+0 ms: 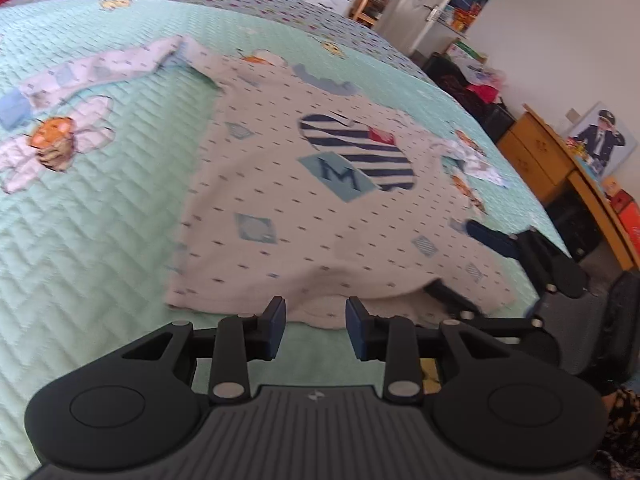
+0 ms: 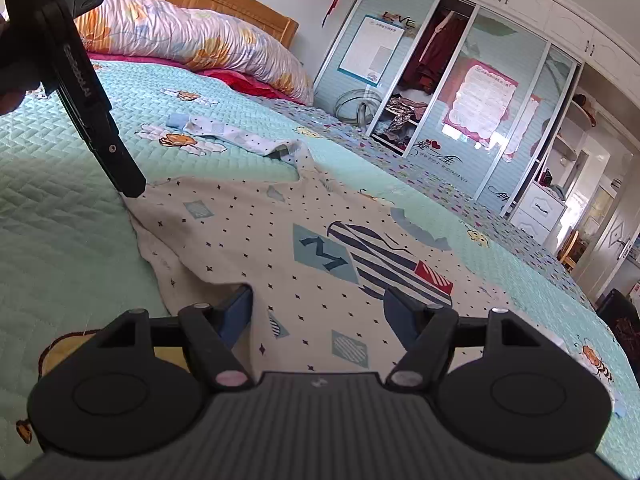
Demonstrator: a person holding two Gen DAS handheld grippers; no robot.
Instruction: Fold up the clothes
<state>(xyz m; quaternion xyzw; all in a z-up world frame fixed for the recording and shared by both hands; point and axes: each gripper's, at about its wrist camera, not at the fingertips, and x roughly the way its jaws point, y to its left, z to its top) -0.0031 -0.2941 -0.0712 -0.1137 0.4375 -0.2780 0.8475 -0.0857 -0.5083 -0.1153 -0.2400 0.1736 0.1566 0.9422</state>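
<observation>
A white dotted child's shirt (image 1: 320,216) with a striped heart and an "M" patch lies face up on the green quilted bedspread (image 1: 100,240). One sleeve (image 1: 100,68) stretches away to the far left; the other (image 1: 472,156) is bunched at the right. My left gripper (image 1: 316,320) is open at the near hem, whose edge lies just between its fingertips, and its tip (image 2: 134,190) rests at the shirt's corner. My right gripper (image 2: 320,308) stands wide open over the shirt (image 2: 320,240), one finger (image 1: 492,238) above the cloth and one under the lifted hem.
A flowered duvet (image 2: 192,36) and wooden headboard sit at the bed's head. A mirrored wardrobe (image 2: 440,80) runs along the far wall. A wooden desk (image 1: 560,168) with clutter stands past the bed's right edge.
</observation>
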